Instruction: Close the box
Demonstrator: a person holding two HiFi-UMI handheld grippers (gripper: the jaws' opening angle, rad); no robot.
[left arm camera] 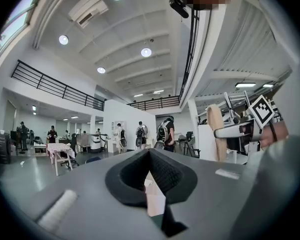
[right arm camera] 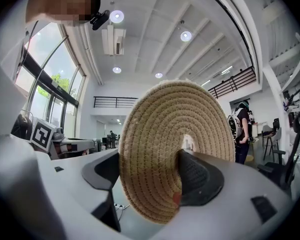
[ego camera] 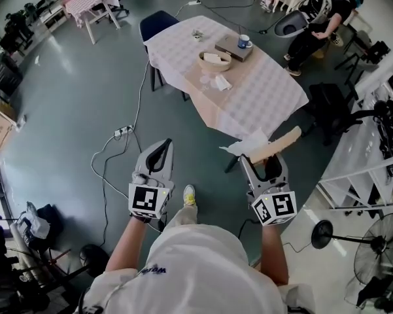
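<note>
Fingers of the right gripper stand wide apart and are clamped on a round woven lid. Their dark pads press on its two faces near its 6 o'clock edge, so most of the disc rises above them, held on edge. On the left gripper the fingers meet at their tips with nothing between them.

From the left gripper view, the lid and the right gripper's marker cube show at 3 o'clock. From the right gripper view, the left gripper's marker cube shows at 9 o'clock. In the head view the two grippers are held level and side by side in front of the person, the left at 7 o'clock and the right at 5 o'clock, with grey floor beneath them.

At 12 o'clock from the grippers stands a table under a pale checked cloth. Its near corner is close to the lid, though I cannot tell whether they touch. The basket sits open at the table's middle, well apart from the lid, with something white inside it. A crumpled white paper lies at the basket's 6 o'clock, and a blue mug stands on a flat brown block at its 1 o'clock. A dark blue chair is at the table's 9 o'clock side.
</note>
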